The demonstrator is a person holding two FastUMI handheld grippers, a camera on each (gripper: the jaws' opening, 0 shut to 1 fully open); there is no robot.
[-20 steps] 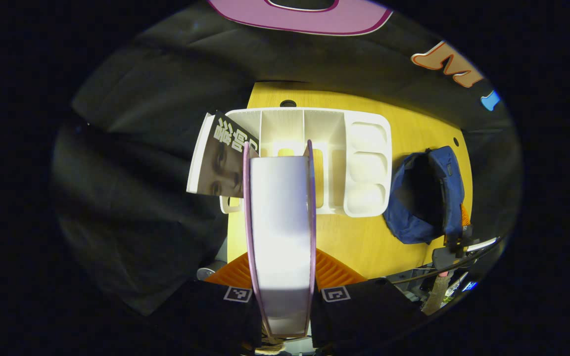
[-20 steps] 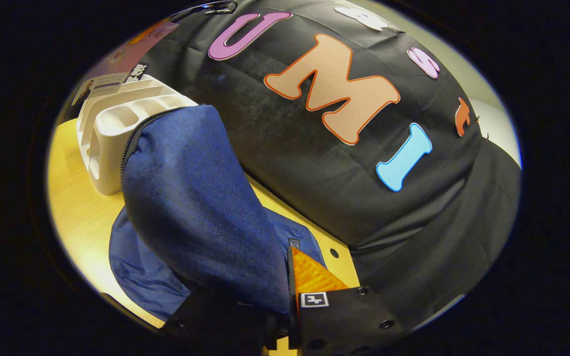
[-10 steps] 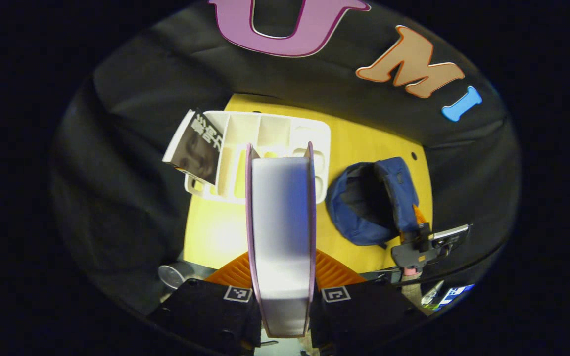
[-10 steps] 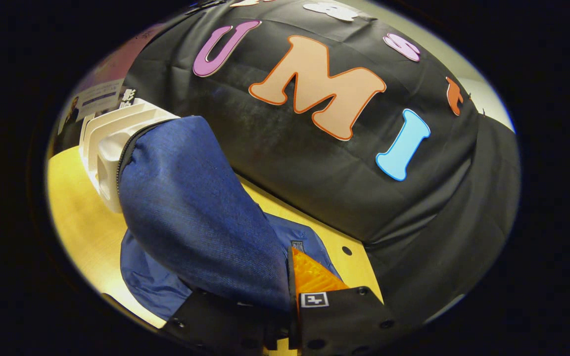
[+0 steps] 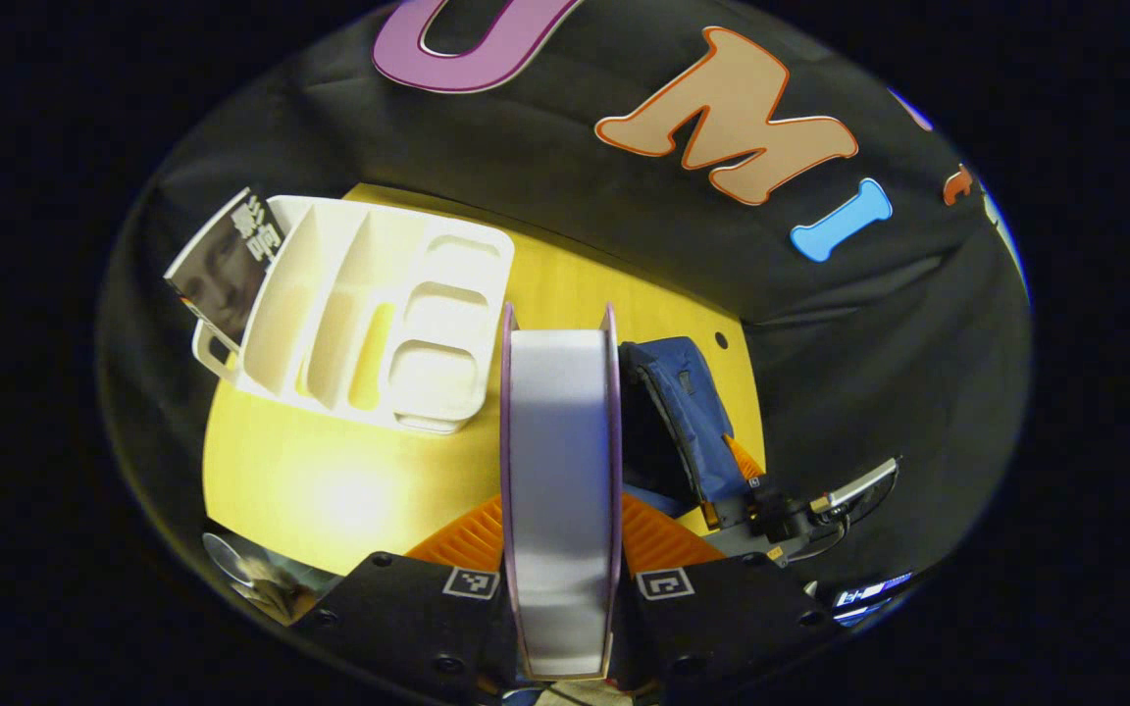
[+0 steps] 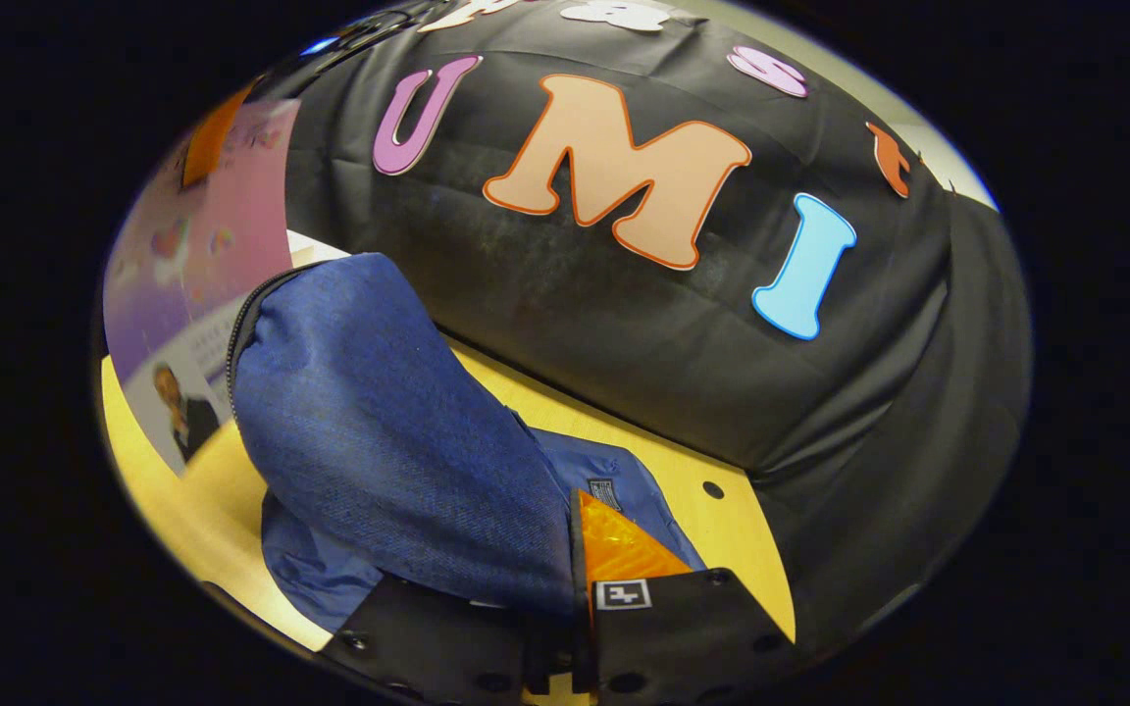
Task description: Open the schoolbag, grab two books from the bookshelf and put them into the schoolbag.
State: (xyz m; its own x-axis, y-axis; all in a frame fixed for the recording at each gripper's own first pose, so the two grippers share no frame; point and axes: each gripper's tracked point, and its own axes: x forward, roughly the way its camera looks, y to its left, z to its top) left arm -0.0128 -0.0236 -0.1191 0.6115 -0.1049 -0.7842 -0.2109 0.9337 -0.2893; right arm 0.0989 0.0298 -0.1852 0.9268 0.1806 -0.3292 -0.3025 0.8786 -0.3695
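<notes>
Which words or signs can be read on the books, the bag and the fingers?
Book in the rack: large cover characters, too tilted and blurred to read.
Held book: small print, too small to read.
Bag tag: unreadable.
Left gripper: square markers, no words.

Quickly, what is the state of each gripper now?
Left gripper: shut on the book, held edge-on.
Right gripper: shut on the schoolbag flap, holding it up.

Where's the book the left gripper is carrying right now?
In the left gripper view the book stands on edge between the left gripper's fingers, above the wooden table, with the white bookshelf to its left and the open blue schoolbag just right.
</notes>
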